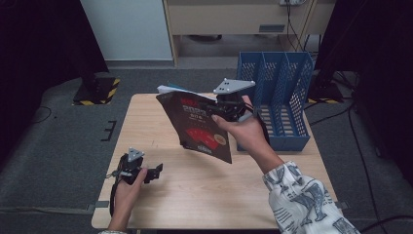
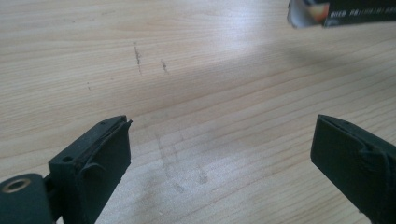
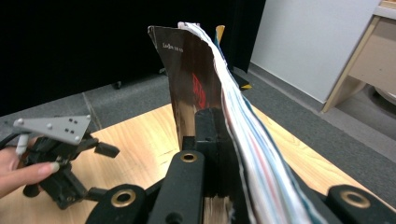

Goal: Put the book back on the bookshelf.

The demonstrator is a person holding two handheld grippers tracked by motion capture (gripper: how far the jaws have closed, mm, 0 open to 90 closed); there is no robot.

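Glossy paper book (image 1: pixel 198 127), wooden table (image 1: pixel 204 190)

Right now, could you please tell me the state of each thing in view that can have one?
Left claw: open, nothing between its jaws, low over the table.
Right claw: shut on the book, raised above the table.
Book: closed, held in the air, tilted, dark cover facing the high view.
Blue file rack: upright at the table's far right, compartments look empty.
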